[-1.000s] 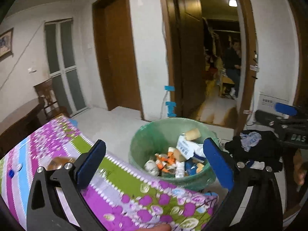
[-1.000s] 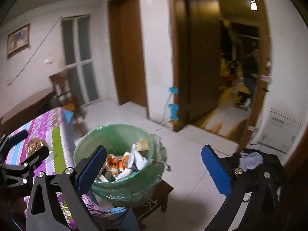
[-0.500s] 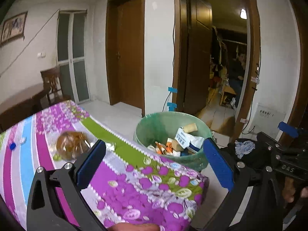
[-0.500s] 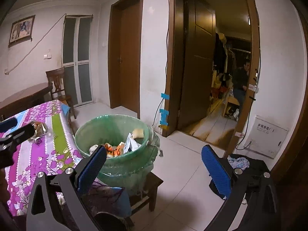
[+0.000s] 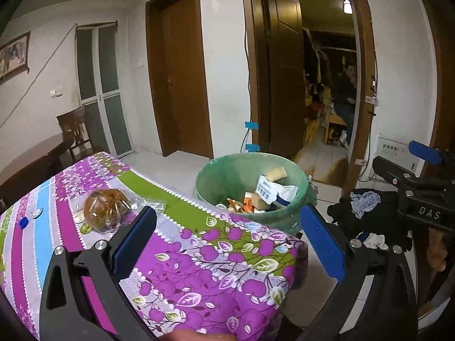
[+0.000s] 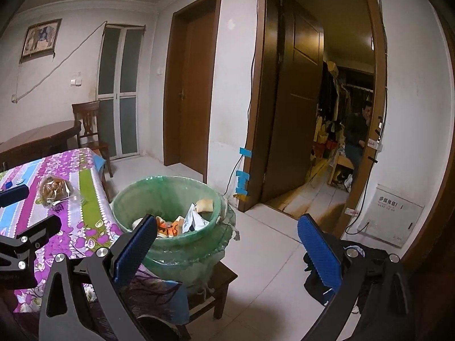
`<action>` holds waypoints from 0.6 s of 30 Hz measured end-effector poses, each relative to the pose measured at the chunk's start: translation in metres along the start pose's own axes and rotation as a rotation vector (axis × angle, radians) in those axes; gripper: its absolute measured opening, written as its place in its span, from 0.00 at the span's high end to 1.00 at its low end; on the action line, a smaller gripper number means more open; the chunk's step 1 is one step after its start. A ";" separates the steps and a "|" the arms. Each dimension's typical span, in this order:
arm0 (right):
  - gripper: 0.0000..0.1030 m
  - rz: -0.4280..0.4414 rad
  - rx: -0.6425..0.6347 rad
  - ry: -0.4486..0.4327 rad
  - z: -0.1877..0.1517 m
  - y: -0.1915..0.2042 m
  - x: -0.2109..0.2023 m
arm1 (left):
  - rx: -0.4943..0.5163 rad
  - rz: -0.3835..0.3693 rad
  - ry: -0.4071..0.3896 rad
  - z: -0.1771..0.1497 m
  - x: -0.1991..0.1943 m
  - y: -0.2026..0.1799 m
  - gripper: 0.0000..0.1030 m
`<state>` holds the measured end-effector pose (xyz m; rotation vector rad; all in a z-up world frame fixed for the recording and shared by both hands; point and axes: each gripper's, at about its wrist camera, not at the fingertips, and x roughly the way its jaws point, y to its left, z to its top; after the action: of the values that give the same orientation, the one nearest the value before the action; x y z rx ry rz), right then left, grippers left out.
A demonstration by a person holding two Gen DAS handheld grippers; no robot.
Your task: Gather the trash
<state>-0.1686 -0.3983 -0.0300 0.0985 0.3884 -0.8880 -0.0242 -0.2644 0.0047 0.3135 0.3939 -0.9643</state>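
The surface (image 5: 199,261) is the biggest thing here. It wears a purple cloth with flowers, green bands and a blue stripe. The bin (image 5: 247,167) stands just past the far edge of the surface, off its corner. The bin is round and lined with a green bag. In the right wrist view the bin (image 6: 133,196) sits on a low wooden stool (image 6: 219,287) on the floor. Trash lies in the bin: white paper, orange wrappers and a tan block on top.

A dark heap of cloth (image 5: 369,213) lies to the right of the bin, on the floor.

The left gripper (image 5: 227,236) hangs over the near part of the surface. Its jaws are spread wide and hold nothing. The right gripper (image 6: 227,240) hangs to the right of the surface, near the bin. Its jaws are spread wide too and hold nothing. In the left wrist view the right gripper (image 5: 409,170) shows to the right of the bin, over the dark cloth.

A clear bag (image 5: 106,207) with brown stuff in it lies on the surface, left of the bin and well apart from it. It is just past the left jaw of the left gripper. A blue cap (image 5: 24,222) and a pale cap (image 5: 37,213) lie on the surface, farther left than the bag.
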 end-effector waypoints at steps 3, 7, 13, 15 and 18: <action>0.04 0.004 -0.005 -0.003 0.000 0.000 0.000 | 0.020 0.000 0.001 -0.001 -0.001 -0.005 0.05; 0.04 0.013 -0.007 -0.001 0.000 0.001 0.000 | 0.028 -0.014 0.017 -0.001 0.001 -0.009 0.05; 0.04 0.033 0.014 0.011 -0.001 -0.003 0.002 | 0.020 0.009 -0.006 -0.004 -0.002 -0.012 0.05; 0.04 0.035 0.020 0.017 -0.001 -0.003 0.004 | 0.031 0.034 -0.020 -0.004 -0.004 -0.015 0.05; 0.04 0.032 0.025 0.023 -0.002 -0.005 0.006 | 0.032 0.044 -0.024 -0.003 -0.004 -0.017 0.05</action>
<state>-0.1693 -0.4055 -0.0342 0.1377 0.3963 -0.8608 -0.0409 -0.2690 0.0026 0.3382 0.3489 -0.9310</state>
